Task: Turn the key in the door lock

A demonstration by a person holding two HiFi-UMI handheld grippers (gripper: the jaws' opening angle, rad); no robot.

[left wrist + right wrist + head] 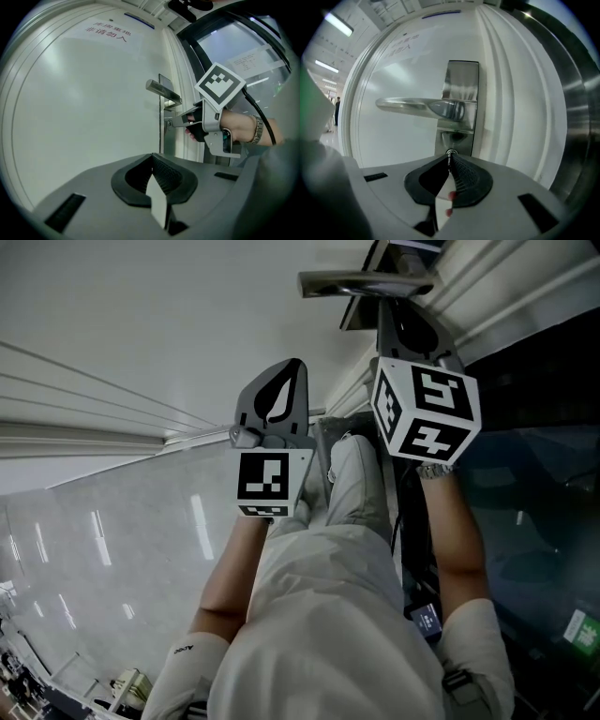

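Observation:
The white door (403,70) carries a steel lock plate (461,79) with a lever handle (417,105). Just below the handle, my right gripper (450,157) is shut on the key (451,152), which sits in the keyhole with only its small metal head showing at the jaw tips. The left gripper view shows the right gripper (174,123) from the side, pointing level into the plate (165,140) under the handle (161,92). My left gripper (152,161) hangs back from the door, shut with nothing in it. From the head view, both the left gripper (292,371) and the right gripper (386,310) point toward the door.
A dark glass panel and metal frame (243,51) stand right of the door. Red print (108,33) marks the door's upper part. The person's trousers (328,615) fill the lower head view above a glossy floor (112,531).

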